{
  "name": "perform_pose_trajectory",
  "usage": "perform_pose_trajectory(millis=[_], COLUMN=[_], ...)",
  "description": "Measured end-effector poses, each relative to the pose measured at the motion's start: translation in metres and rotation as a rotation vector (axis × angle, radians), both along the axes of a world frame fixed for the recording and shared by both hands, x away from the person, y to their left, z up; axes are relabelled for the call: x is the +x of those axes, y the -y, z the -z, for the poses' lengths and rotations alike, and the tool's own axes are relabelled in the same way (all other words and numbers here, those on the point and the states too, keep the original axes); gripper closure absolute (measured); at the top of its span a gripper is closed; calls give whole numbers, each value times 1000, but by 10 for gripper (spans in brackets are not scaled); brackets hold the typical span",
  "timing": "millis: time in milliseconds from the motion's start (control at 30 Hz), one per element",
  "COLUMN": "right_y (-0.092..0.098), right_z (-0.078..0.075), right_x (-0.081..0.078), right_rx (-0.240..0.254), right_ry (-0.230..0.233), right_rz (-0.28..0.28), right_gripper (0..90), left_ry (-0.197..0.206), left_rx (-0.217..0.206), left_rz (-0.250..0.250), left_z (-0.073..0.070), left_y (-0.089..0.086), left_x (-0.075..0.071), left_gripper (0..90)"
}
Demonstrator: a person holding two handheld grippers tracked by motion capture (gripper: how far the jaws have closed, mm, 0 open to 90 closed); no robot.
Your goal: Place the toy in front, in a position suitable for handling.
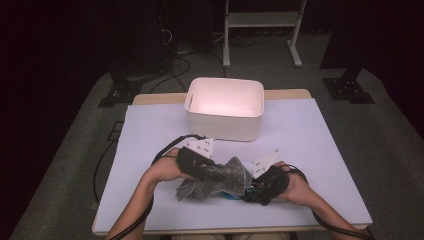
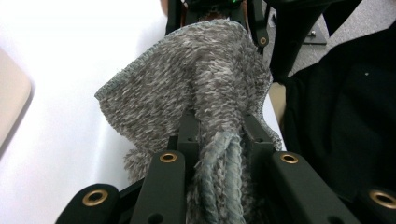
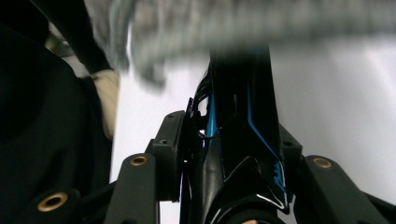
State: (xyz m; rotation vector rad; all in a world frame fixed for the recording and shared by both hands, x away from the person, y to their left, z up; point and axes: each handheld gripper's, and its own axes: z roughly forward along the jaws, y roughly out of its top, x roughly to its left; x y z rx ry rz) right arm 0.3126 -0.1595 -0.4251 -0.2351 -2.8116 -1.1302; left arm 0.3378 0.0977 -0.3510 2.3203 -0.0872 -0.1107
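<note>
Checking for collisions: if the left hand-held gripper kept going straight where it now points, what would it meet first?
Probably the right hand-held gripper, just beyond the grey cloth that the left one grips; depth is unclear.

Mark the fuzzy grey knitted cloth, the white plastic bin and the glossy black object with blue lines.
fuzzy grey knitted cloth [image 2: 196, 79], left gripper view, raised fold
white plastic bin [image 1: 223, 125], high view, front wall
glossy black object with blue lines [image 3: 243, 126], right gripper view, shaft

Bin [image 1: 225, 117] ahead — bare mat [image 1: 310, 150] beside

A wooden desk [image 1: 150, 98] covered by a pale lavender sheet [image 1: 310, 150] carries a white rectangular plastic bin [image 1: 225, 120] near its far edge and a grey fuzzy knitted cloth [image 1: 220, 182] near the front edge.
</note>
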Motion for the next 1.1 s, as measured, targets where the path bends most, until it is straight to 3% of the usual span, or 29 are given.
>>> perform_pose_trajectory(millis=[167,267,400,700,867,1100], right_y=[-31,-39,-36,-23,-15,-11], right_z=[2,10,10,9,12,13], right_x=[1,1,3,8,14,27], right_rx=[26,9,18,24,39,39], right_ry=[-31,-42,-51,-6,-46,-61], right_rz=[-92,-110,-98,-22,2,31], right_gripper=[555,554,546,427,400,327], left_ry=[-17,-30,-37,-41,-40,-40], left_rx=[12,17,18,9,-8,-16], left_rz=[-5,-19,-25,-16,-34,-45], left_z=[7,14,19,18,19,17], left_y=[-14,-19,-18,-10,-10,-13], left_x=[-6,-6,-3,3,7,10], left_gripper=[740,739,735,732,732,732])
